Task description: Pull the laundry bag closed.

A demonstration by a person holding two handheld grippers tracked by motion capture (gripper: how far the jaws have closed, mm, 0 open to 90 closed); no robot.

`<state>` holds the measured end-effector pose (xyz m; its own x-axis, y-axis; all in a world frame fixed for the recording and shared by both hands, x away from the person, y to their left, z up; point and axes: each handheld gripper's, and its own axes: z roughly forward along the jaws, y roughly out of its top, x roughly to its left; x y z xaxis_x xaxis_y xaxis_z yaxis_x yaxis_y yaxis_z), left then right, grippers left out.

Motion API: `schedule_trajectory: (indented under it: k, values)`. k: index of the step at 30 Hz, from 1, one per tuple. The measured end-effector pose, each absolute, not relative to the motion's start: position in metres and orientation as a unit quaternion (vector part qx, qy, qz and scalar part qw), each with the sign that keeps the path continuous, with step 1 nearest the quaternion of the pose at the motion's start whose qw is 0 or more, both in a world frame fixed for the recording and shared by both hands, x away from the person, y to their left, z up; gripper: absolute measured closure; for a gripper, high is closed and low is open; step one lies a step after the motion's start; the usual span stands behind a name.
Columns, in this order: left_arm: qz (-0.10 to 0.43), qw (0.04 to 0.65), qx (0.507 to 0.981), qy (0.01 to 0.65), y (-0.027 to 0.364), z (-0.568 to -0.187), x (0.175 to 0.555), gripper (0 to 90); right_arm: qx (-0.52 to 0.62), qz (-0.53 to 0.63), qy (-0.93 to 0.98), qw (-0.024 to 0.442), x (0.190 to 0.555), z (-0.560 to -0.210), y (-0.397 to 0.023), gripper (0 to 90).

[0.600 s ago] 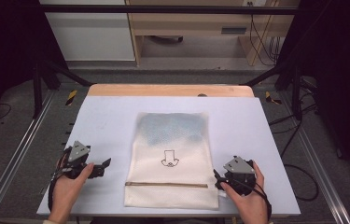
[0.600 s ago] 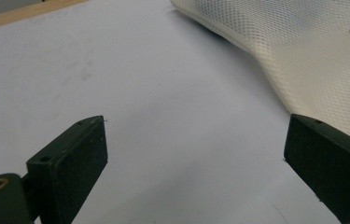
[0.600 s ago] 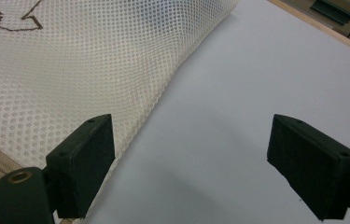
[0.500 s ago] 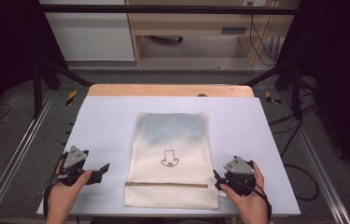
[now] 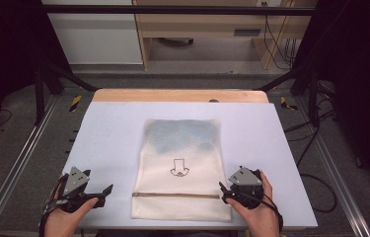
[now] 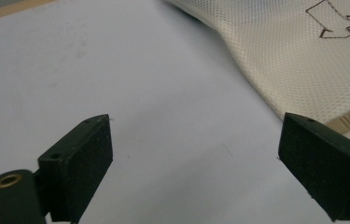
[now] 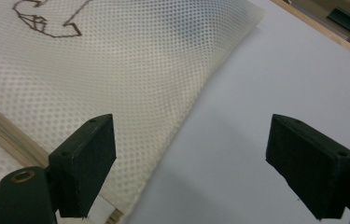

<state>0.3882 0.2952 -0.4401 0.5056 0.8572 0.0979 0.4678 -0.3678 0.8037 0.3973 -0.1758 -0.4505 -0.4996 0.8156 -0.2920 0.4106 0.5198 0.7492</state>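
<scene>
A pale lavender table mat covers the middle of the high view, with a strip of wooden tabletop edge along its upper side. On the mat, just below the centre of the frame, lies a cream mesh laundry bag, flat, with a bluish garment showing through its upper part, a small outlined drawing in its middle and a tan zipper band running across near its lower end.

At the lower left of the frame a hand holds the left gripper, which lies near the bag's lower left corner but apart from it; in the left gripper view its jaws stand spread wide over bare mat, with the bag's edge at the upper right. At the lower right another hand holds the right gripper, just beside the bag's right edge at the zipper band. In the right gripper view its jaws are spread wide, with the bag's edge running between them, pinching nothing.
</scene>
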Motion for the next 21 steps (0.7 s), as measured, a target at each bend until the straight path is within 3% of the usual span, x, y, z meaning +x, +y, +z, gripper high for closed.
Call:
schedule_trajectory:
  k: [7, 21]
  values:
    - [0.254, 0.365, 0.785, 0.431, 0.301, -0.444, 0.395, 11.6, 0.326, 0.311, 0.837, 0.312, 0.397, -0.434, -0.145, 19.9]
    - [0.253, 0.371, 0.773, 0.447, 0.309, -0.447, 0.399, 4.0, 0.253, 0.287, 0.892, 0.242, 0.412, -0.415, -0.081, 11.3]
